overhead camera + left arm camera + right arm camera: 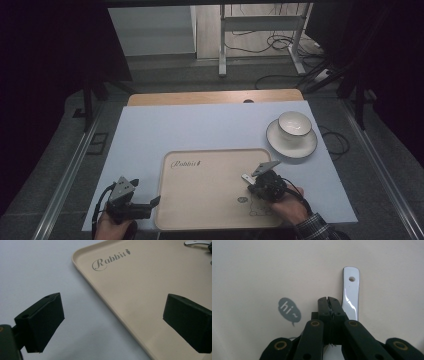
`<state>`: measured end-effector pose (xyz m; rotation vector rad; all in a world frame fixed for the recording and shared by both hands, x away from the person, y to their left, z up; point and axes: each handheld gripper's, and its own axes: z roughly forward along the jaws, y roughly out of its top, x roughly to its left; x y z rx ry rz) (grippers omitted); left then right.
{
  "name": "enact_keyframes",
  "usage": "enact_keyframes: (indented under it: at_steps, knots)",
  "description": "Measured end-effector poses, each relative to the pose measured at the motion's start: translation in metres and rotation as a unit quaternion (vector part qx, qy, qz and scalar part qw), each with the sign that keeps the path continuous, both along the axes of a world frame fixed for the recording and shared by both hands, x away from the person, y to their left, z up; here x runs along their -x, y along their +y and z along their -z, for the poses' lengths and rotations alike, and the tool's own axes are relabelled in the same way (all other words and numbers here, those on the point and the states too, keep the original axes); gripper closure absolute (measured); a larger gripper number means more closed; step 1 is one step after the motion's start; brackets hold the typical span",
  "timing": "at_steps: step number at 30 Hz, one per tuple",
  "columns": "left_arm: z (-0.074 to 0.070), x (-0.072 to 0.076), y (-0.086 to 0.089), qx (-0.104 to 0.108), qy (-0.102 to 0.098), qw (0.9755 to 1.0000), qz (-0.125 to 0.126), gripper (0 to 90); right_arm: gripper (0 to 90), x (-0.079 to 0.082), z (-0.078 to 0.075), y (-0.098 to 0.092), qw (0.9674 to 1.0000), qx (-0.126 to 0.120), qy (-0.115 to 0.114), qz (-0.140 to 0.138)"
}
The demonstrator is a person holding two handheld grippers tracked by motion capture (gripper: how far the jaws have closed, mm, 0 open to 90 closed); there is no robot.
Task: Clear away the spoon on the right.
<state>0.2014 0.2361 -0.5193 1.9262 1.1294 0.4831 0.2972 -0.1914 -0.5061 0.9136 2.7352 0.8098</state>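
Observation:
A beige tray (210, 185) printed "Rabbit" lies at the near middle of the pale mat (200, 130). Over the tray's right part, my right gripper (252, 186) is shut. A glossy white spoon (246, 177) sticks out from it toward the upper left. In the right gripper view the jaws (328, 299) are pressed together, the spoon handle (351, 293) emerges from under them on the right, and more white shows beneath them. My left gripper (150, 206) stands open at the tray's left edge. Its jaws (113, 322) straddle the tray rim (105, 300) with nothing between them.
A white cup (294, 124) stands on a saucer (280, 145) at the mat's far right. The tray bears a grey "hi" bubble (289, 310) and a small drawing (257, 207) near my right hand. A wooden table edge (215, 96) lies beyond the mat; cables lie on the floor behind it.

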Motion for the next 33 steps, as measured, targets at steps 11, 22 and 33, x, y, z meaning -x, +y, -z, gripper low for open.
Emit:
enact_keyframes:
  at_steps: [11,22,33]
  knots:
    - [0.0,0.0,0.0,0.002,0.001,1.0,0.0,3.2,89.3,-0.013,0.001,-0.018,0.9991,-0.017,-0.003,0.039]
    - [0.0,0.0,0.0,0.002,0.0,1.0,0.001,3.2,89.3,-0.022,0.0,-0.032,0.9973,-0.025,-0.012,0.068]
    - [0.0,0.0,0.0,0.002,0.0,1.0,0.0,3.2,88.8,-0.024,-0.003,-0.035,0.9968,-0.031,-0.018,0.071]
